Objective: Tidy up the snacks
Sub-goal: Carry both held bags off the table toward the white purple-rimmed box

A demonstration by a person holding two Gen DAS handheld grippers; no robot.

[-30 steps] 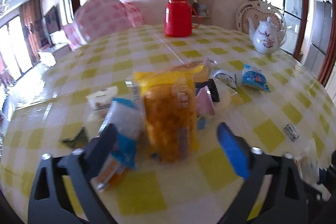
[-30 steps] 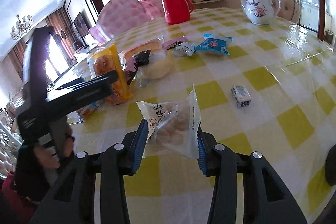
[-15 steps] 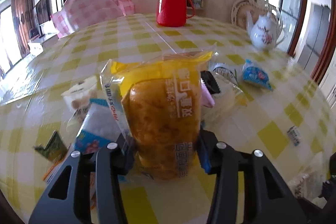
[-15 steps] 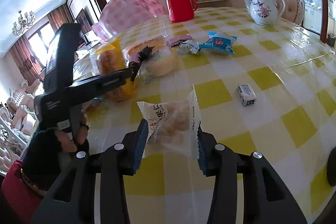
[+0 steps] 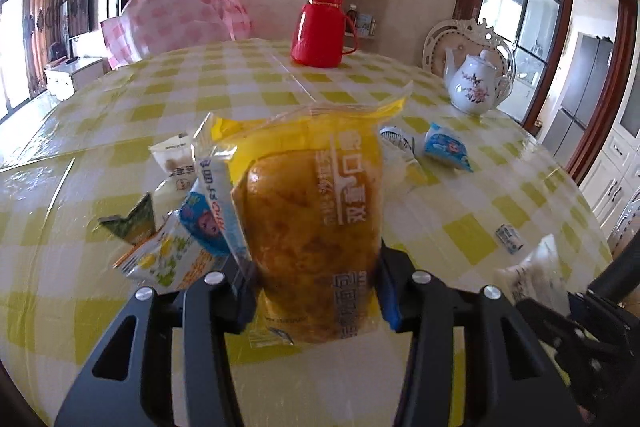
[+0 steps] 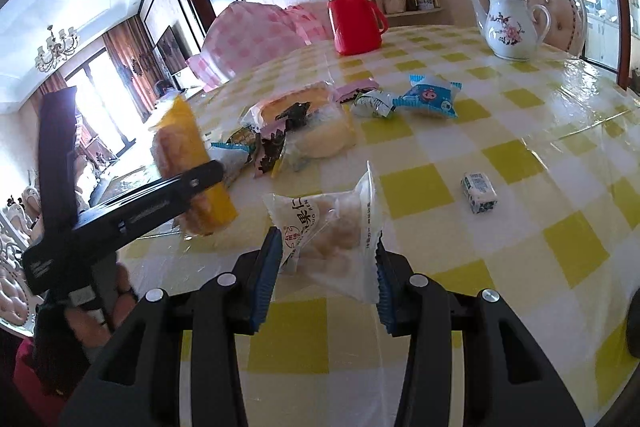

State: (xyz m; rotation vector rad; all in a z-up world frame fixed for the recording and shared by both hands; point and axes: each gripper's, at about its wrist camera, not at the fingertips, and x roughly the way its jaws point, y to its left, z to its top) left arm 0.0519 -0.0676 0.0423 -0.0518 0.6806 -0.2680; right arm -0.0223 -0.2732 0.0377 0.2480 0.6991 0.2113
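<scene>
The left gripper (image 5: 316,291) has just closed its jaws, and they now pinch the lower part of a yellow bread bag (image 5: 312,211), held upright above the checked table (image 5: 472,239); its white Chinese print is too blurred to read. The right gripper (image 6: 326,277) pinches a clear pastry packet (image 6: 332,231) carrying a red seal and the characters 果仁. More snacks (image 6: 320,131) lie piled mid-table, with a small wrapped candy (image 6: 479,191) apart.
</scene>
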